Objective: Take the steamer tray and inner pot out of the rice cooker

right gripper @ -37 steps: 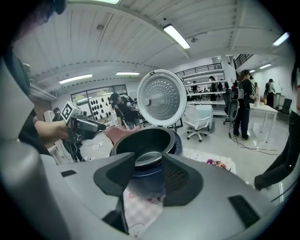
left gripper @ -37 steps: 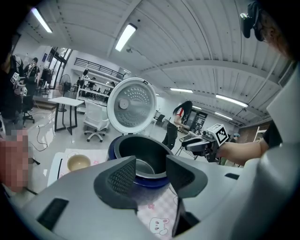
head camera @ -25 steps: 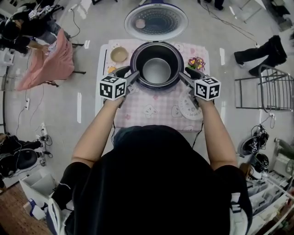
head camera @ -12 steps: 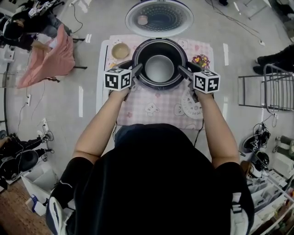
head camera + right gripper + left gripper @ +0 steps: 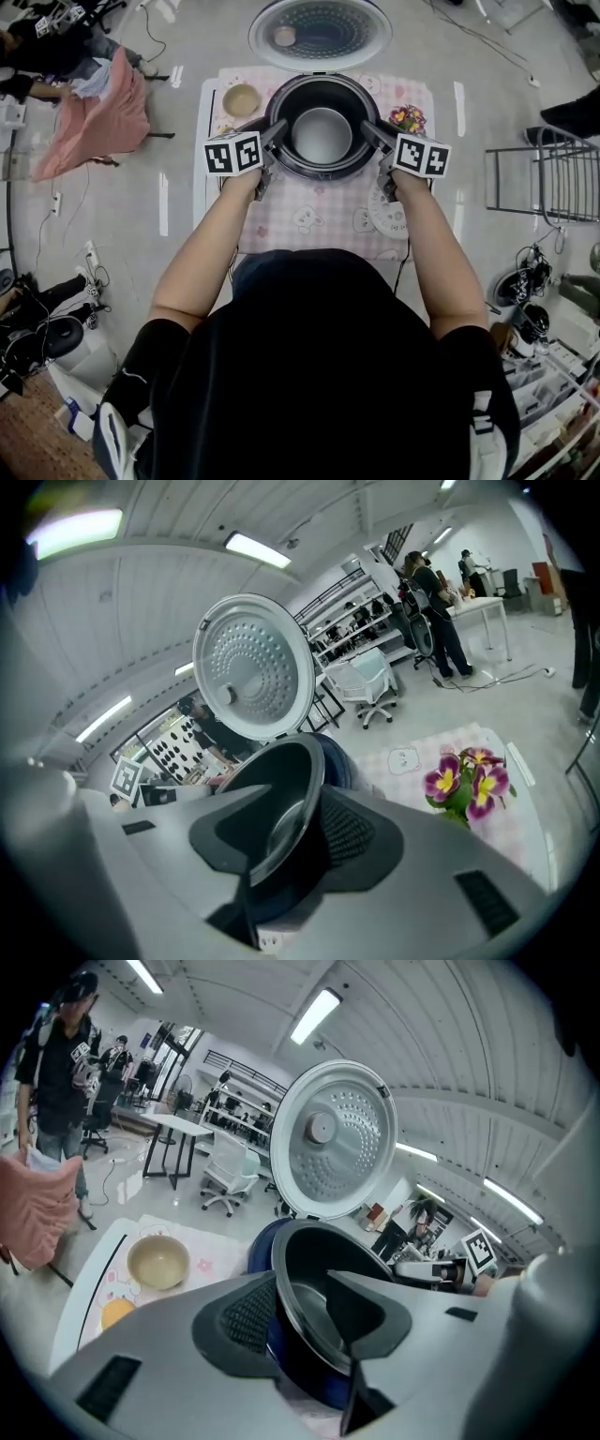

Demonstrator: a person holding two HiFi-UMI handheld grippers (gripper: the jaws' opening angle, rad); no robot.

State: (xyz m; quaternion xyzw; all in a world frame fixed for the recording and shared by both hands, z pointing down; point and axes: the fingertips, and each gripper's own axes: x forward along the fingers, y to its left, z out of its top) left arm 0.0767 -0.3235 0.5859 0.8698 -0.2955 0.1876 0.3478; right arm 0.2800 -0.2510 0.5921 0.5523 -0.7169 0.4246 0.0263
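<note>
Jaws of both grippers straddle the rim of the inner pot (image 5: pixel 321 136), one jaw inside the wall and one outside, and both pairs have just been closing. Left gripper (image 5: pixel 291 1288) is at the pot's left rim, with a slim gap showing between rim and inside jaw. Right gripper (image 5: pixel 300 827) is at the right rim, its ribbed outside pad just beside the metal; no firm clamp can be seen on either side. Table (image 5: pixel 202 187) carries a pink checked cloth (image 5: pixel 314 206). Rice cooker (image 5: pixel 323 175) stands at the far middle of the cloth, its lid (image 5: pixel 320 34) swung up and back on the far side. Pot sits down in the dark blue cooker body. White round patterned disc (image 5: pixel 384 220) lies near right, partly under the right arm. Tan bowl (image 5: pixel 242 99) is far left and a small bunch of purple flowers (image 5: pixel 406 119) far right.
</note>
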